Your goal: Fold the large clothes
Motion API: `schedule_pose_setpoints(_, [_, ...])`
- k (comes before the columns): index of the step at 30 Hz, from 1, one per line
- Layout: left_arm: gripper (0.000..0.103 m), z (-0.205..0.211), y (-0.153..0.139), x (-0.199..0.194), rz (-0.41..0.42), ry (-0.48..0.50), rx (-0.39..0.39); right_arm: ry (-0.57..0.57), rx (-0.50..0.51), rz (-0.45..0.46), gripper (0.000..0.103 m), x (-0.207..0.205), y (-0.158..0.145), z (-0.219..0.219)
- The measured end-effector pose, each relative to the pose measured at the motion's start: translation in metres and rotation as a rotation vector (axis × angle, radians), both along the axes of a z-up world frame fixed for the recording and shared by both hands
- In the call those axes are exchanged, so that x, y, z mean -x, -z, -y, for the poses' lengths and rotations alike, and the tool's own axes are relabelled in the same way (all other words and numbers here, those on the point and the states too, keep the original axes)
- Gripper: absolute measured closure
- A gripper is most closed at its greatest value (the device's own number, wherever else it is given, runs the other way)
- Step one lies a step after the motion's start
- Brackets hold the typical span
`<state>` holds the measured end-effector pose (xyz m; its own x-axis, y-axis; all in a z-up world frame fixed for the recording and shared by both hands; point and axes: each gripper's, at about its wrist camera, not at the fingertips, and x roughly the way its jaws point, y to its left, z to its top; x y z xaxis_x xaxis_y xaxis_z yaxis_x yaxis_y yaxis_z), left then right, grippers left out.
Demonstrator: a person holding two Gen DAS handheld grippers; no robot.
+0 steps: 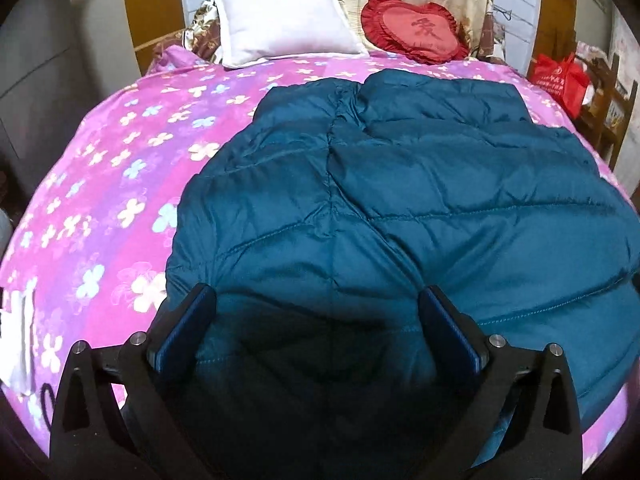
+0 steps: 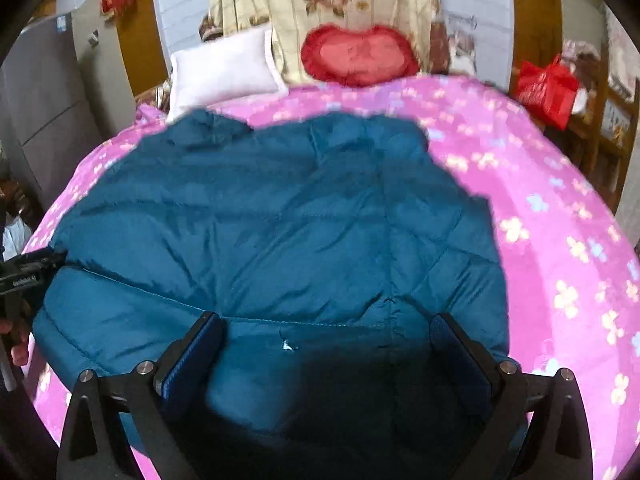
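Observation:
A large teal quilted down jacket point(image 1: 400, 200) lies spread on a bed with a pink flowered cover point(image 1: 100, 208). My left gripper point(image 1: 316, 308) is open, its fingers wide apart, hovering over the jacket's near edge on its left half. In the right wrist view the same jacket point(image 2: 260, 232) fills the middle. My right gripper point(image 2: 326, 336) is open over the jacket's near hem on its right half. Nothing is held between either pair of fingers. The left gripper's body point(image 2: 24, 276) shows at the left edge of the right wrist view.
A white pillow point(image 1: 284, 24) and a red heart-shaped cushion point(image 1: 412, 28) lean at the head of the bed. A red bag point(image 1: 560, 80) sits on a wooden shelf at the right. A grey cabinet point(image 2: 44, 92) stands at the left. White items point(image 1: 16, 332) lie on the bed's near left.

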<state>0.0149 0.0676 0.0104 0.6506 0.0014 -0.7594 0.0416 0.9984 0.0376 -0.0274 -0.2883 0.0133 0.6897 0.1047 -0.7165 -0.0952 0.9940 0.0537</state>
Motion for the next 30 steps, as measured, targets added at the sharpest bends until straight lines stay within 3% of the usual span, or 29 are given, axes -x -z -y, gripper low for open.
schedule_pose_setpoints(3, [0.001,0.007,-0.004,0.005,0.016,0.047,-0.012,-0.024,-0.028,0.048,0.000,0.005,-0.009,-0.005])
schedule_pose_setpoints(6, [0.001,0.018,-0.009,0.013,0.052,0.098,-0.042,0.003,-0.011,-0.044,0.000,-0.007,0.006,-0.009])
schedule_pose_setpoints(7, [0.001,0.020,-0.012,0.016,0.068,0.117,-0.044,0.018,-0.003,-0.024,0.000,-0.007,0.001,-0.011])
schedule_pose_setpoints(10, [0.001,0.006,-0.029,0.016,0.111,0.124,0.016,0.027,-0.041,0.112,0.000,0.000,-0.019,-0.011])
schedule_pose_setpoints(13, [0.001,-0.029,-0.043,0.003,0.137,0.041,0.114,0.106,-0.025,0.067,0.000,-0.012,-0.012,-0.008])
schedule_pose_setpoints(16, [0.001,-0.081,-0.042,-0.019,0.094,-0.081,0.259,0.132,-0.040,0.050,0.000,-0.018,-0.010,-0.003])
schedule_pose_setpoints(17, [0.001,-0.102,-0.036,-0.029,0.056,-0.113,0.352,0.129,-0.054,0.043,0.000,-0.018,-0.011,-0.001])
schedule_pose_setpoints(22, [0.001,-0.140,-0.014,-0.060,-0.086,-0.116,0.618,0.120,-0.008,-0.031,0.000,-0.023,0.001,-0.008])
schedule_pose_setpoints(25, [0.001,-0.134,-0.002,-0.068,-0.179,-0.084,0.673,0.111,0.000,-0.035,0.000,-0.019,0.003,-0.009])
schedule_pose_setpoints(29, [0.001,-0.124,0.017,-0.074,-0.291,-0.060,0.681,0.109,-0.011,-0.037,0.000,-0.019,0.006,-0.007])
schedule_pose_setpoints(30, [0.001,-0.121,0.016,-0.074,-0.268,-0.046,0.665,0.108,-0.009,-0.035,0.000,-0.019,0.006,-0.007])
